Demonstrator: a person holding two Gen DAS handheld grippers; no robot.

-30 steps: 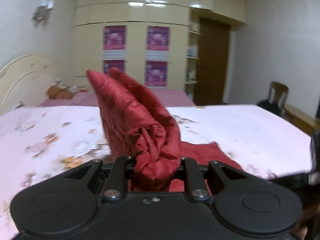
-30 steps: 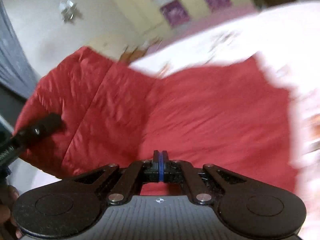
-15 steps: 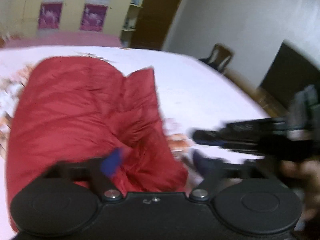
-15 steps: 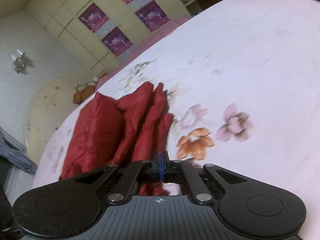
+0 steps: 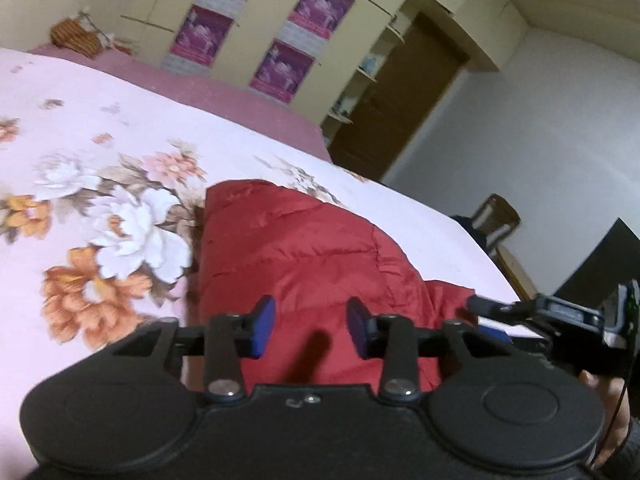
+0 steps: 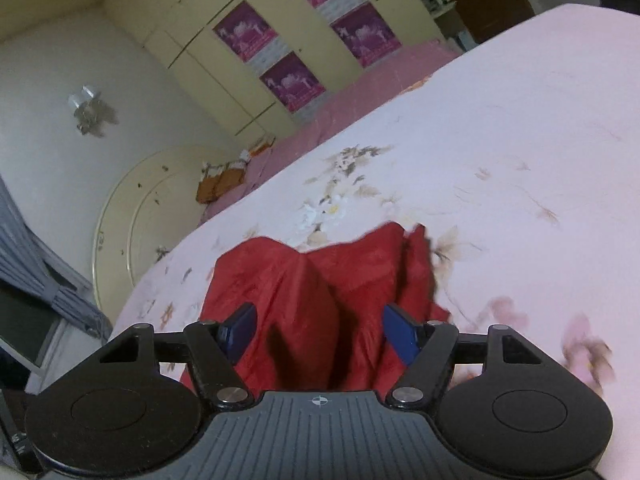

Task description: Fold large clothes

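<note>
A red quilted garment (image 5: 304, 256) lies folded in a compact pile on the flowered bed sheet (image 5: 100, 152). It also shows in the right wrist view (image 6: 320, 292). My left gripper (image 5: 310, 330) is open and empty, just above the near edge of the pile. My right gripper (image 6: 320, 334) is open and empty, just above the pile's near side. The right gripper also shows in the left wrist view (image 5: 496, 316), at the pile's right end.
The bed (image 6: 500, 168) is wide, with a cream headboard (image 6: 132, 220) at the left. A wardrobe with purple posters (image 5: 248, 36) stands behind it. A brown door (image 5: 400, 96) and a wooden chair (image 5: 496, 220) are at the right.
Both grippers let go of the red garment and opened. The garment dropped from being held up to lying folded on the bed.
</note>
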